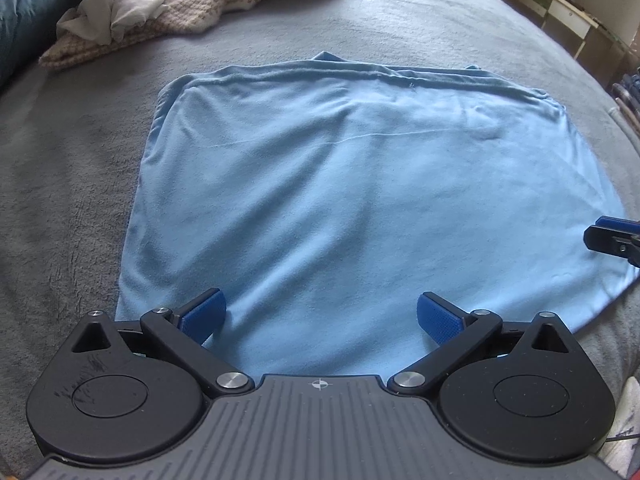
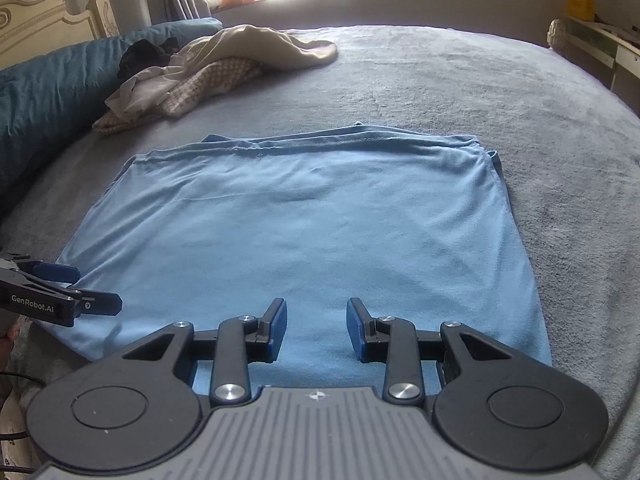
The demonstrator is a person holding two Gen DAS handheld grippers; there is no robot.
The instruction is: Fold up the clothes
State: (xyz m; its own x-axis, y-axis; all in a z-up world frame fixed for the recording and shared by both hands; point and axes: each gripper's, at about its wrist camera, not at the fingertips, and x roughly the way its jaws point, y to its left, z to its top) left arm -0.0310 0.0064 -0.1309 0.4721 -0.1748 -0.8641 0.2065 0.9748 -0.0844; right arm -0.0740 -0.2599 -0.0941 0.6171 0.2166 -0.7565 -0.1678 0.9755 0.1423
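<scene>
A light blue garment [image 1: 340, 184] lies spread flat on the grey bed cover [image 1: 72, 184] and fills the middle of both views. It makes a near-square shape. Along its far edge, in the upper middle of each frame, several layers and a hem line show, so it looks already doubled over there at least once.

The left gripper [image 1: 320, 314] hangs over the near edge at the bottom of the left view, its fingers spread wide and grasping nothing. The right gripper [image 2: 316, 330] is also over the near edge, at the bottom of the right view, its fingers parted with only cloth below them.

I judge that the work stands between two folds: the cloth is laid smooth and both tools are released near the same edge. If another fold is wanted, each pair of fingers must pinch all the layers of that edge together. A loose pile of other clothes [image 2: 192, 76] waits at the upper left.
</scene>
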